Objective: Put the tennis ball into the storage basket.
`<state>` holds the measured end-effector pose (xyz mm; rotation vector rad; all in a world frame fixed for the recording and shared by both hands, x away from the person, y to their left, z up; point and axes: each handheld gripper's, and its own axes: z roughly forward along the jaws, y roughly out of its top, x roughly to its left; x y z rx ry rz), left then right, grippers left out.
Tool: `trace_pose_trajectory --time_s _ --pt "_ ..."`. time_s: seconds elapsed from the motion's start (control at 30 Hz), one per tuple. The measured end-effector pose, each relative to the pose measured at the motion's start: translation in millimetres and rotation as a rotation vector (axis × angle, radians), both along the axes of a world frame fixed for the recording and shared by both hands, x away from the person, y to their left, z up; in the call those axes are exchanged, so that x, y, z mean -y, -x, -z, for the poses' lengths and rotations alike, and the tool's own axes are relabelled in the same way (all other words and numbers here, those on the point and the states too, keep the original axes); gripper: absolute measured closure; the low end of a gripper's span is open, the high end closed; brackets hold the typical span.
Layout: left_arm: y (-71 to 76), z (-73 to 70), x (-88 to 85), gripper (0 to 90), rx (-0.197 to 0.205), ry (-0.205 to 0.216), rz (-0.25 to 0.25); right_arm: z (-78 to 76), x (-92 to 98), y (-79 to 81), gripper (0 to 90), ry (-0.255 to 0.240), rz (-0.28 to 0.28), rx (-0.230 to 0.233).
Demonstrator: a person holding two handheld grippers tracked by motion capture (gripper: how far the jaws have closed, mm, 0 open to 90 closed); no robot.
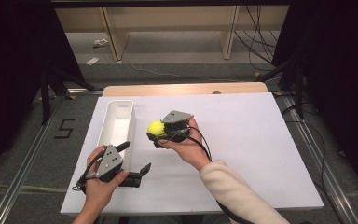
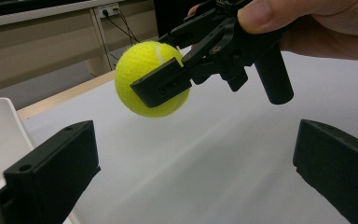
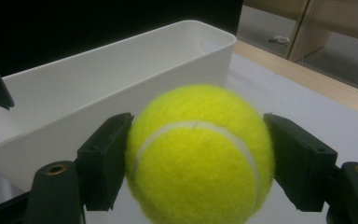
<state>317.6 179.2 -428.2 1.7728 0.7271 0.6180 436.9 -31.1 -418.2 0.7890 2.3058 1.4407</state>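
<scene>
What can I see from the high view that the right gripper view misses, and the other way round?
The high view alone takes in the whole white table, both hands, the left tool held open at the near end of the white bin, and the floor and wooden shelf legs beyond. The right gripper view alone gives the close-up: the white seam curving across the tennis ball and both black jaws pressed against its sides. Both show the ball clamped in the right tool, raised beside the long white bin.

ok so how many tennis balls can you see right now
1. The tennis ball is clamped in the right hand-held gripper, lifted above the table beside the white bin. None lies in the visible part of the bin.
</scene>
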Motion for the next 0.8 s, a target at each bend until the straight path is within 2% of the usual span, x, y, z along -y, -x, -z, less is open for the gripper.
trace_pose_trajectory --time_s 0.8 --pt "-0.2 0.6 1.3 0.0 0.001 -0.003 0.012 -3.0 -15.5 -2.6 27.4 0.003 -0.021 -0.002"
